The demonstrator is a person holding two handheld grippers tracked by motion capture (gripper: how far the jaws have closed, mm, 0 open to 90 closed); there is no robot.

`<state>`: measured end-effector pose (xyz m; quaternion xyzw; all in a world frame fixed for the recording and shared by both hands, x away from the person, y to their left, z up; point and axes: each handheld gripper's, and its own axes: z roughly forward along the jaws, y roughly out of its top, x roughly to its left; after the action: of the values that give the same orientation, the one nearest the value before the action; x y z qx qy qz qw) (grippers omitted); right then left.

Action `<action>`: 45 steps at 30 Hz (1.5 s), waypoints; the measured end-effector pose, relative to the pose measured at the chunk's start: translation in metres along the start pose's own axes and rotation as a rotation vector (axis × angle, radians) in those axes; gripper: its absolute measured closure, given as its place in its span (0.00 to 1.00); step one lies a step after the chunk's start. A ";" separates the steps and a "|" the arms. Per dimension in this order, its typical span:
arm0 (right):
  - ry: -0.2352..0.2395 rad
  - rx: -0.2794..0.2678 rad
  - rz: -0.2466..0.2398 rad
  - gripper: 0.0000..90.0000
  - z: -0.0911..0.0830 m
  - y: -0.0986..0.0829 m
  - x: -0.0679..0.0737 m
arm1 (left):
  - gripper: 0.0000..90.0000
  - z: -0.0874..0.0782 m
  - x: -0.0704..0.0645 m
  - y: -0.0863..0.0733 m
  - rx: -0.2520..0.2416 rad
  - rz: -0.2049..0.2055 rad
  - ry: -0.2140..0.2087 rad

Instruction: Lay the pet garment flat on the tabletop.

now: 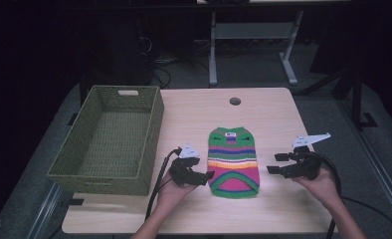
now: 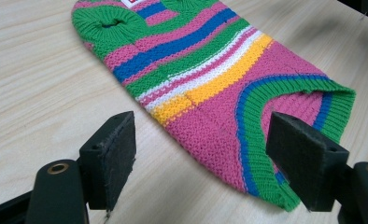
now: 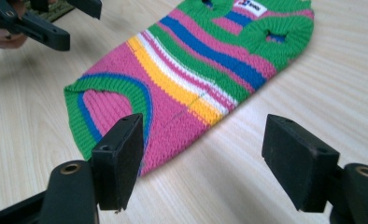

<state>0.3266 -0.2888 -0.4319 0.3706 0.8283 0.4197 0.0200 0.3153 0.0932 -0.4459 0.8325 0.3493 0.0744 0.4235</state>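
With the basket [image 1: 109,137] at nine o'clock and the striped sweater [image 1: 234,160] flat at table centre, a pinch could catch only the top knit layer and drag it crooked, since the left gripper [image 1: 204,177] and right gripper [image 1: 274,163] both gape wide, empty, just beside its hem.

Left gripper [image 1: 210,175] fingers [image 2: 109,156] spread wide; right gripper [image 1: 276,163] likewise, both low, facing inward.
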 end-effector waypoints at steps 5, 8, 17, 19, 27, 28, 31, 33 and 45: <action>-0.001 0.015 -0.001 0.32 -0.001 -0.007 0.001 | 0.27 -0.003 0.000 -0.005 0.010 0.004 -0.001; 0.001 0.014 -0.001 0.32 -0.002 -0.010 0.003 | 0.27 -0.005 0.000 -0.008 0.005 -0.003 -0.004; -0.013 0.026 -0.013 0.32 -0.002 -0.022 0.011 | 0.27 -0.009 -0.005 -0.017 0.010 0.010 -0.010; -0.013 0.028 -0.018 0.32 -0.002 -0.023 0.012 | 0.27 -0.010 -0.007 -0.018 0.002 0.005 -0.013; -0.017 0.020 0.000 0.32 -0.004 -0.032 0.015 | 0.27 -0.014 -0.012 -0.023 0.008 0.024 -0.017; -0.015 0.013 -0.003 0.32 -0.005 -0.034 0.014 | 0.27 -0.015 -0.013 -0.024 0.010 0.034 -0.015; -0.019 0.007 0.008 0.32 -0.007 -0.041 0.014 | 0.27 -0.016 -0.015 -0.026 0.008 0.035 -0.016; -0.021 -0.002 0.020 0.32 -0.008 -0.044 0.014 | 0.27 -0.016 -0.015 -0.028 0.010 0.036 -0.018; -0.028 -0.024 0.033 0.31 -0.020 -0.061 0.019 | 0.27 -0.024 -0.020 -0.038 0.003 0.038 -0.024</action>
<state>0.2696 -0.3133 -0.4577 0.3898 0.8166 0.4247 0.0290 0.2703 0.1113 -0.4564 0.8404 0.3284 0.0721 0.4251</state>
